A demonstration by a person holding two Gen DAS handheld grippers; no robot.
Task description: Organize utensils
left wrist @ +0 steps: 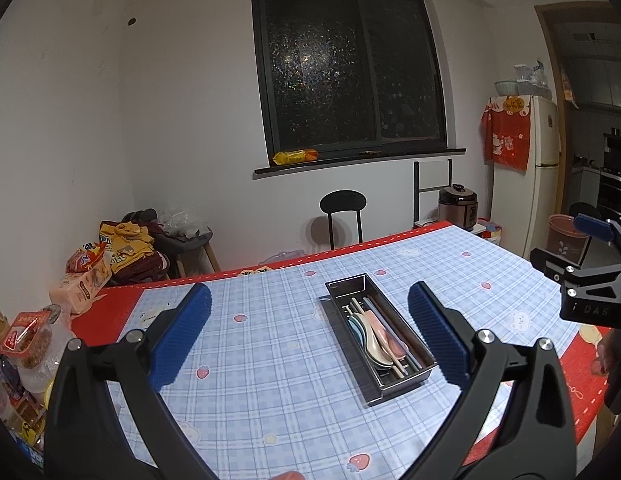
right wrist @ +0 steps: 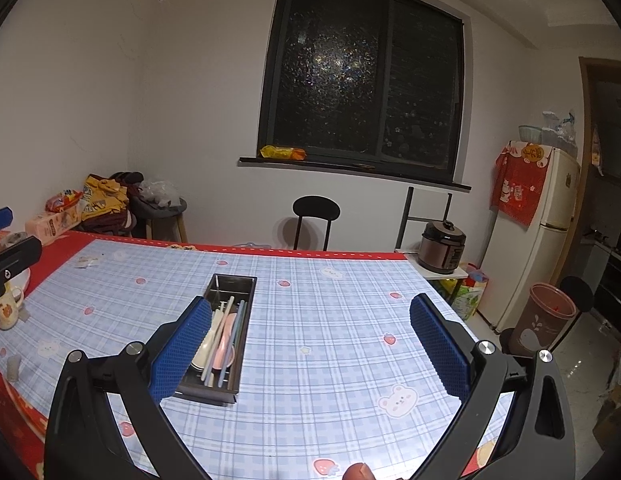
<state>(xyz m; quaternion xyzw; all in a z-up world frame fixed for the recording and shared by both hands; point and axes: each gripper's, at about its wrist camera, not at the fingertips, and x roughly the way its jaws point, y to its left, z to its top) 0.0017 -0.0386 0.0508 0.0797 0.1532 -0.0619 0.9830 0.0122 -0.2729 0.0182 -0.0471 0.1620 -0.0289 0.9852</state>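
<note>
Holding both claws, left [left wrist: 309, 334] and right [right wrist: 310, 342], spread empty, we see spoons [left wrist: 372, 330] and chopsticks [left wrist: 394, 322] inside the metal tray [left wrist: 352, 286]; only the right view shows a mug [right wrist: 8, 308].

Each tool, left tool [left wrist: 309, 334] and right tool [right wrist: 309, 344], has two black, curved plastic arms tipped with blue, finely ribbed pads [left wrist: 181, 338], joined by round silver screws [left wrist: 485, 336]. White letters "DAS" mark the right tool's black body, seen from the left wrist camera.

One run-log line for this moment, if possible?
left gripper: open, empty | right gripper: open, empty | spoons and chopsticks: inside metal tray | tray on table
</note>
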